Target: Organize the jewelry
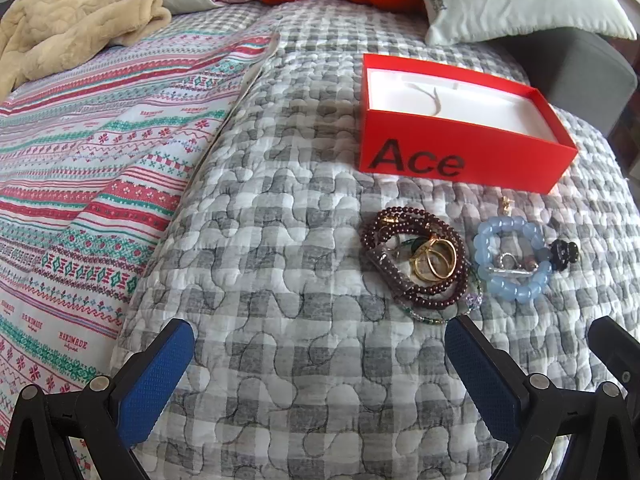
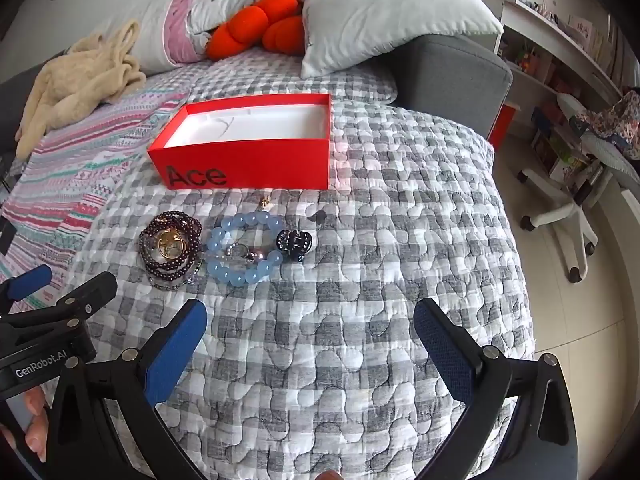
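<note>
Open red cardboard box (image 2: 248, 168), white-lined: holds only a thin pale cord. Dark garnet bead strands with gold rings (image 2: 170, 246), pale blue glass-bead bracelet (image 2: 244, 254), black hair claw (image 2: 294, 244): on the grey checked quilt (image 2: 360, 340), unsorted. Left gripper (image 1: 316, 380), right gripper (image 2: 310, 356): fully spread, empty.

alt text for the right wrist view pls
An open, empty right hand-held gripper hovers over a grey checked quilt, with a dark bead bracelet, blue bead bracelet and black hair claw lying before an open red box.
</note>
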Motion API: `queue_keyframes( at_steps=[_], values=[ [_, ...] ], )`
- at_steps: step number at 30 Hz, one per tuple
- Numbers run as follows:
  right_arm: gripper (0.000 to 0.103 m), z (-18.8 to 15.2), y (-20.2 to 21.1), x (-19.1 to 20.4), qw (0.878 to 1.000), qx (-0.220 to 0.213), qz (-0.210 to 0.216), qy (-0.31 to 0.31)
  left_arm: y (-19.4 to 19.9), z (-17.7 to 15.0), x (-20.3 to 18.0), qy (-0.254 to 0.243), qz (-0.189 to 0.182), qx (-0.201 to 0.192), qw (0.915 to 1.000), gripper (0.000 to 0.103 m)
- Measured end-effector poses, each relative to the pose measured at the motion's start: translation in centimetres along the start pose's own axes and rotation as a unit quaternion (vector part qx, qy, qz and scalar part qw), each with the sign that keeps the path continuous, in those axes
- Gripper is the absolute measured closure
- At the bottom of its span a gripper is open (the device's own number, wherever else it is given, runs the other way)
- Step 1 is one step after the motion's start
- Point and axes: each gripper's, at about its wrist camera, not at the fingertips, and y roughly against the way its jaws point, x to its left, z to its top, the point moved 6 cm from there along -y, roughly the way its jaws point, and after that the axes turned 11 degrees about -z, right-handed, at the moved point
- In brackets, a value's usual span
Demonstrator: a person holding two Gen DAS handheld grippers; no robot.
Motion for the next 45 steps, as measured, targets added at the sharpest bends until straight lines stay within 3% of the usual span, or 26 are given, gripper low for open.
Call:
queue_keyframes(
  at_steps=[45],
  values=[
    [0.0, 0.03, -0.22, 0.36, 1.0, 0.002, 0.003, -0.002, 0.44, -0.17, -0.39, -0.007, -0.001, 0.0, 1.0, 0.0]
  ],
)
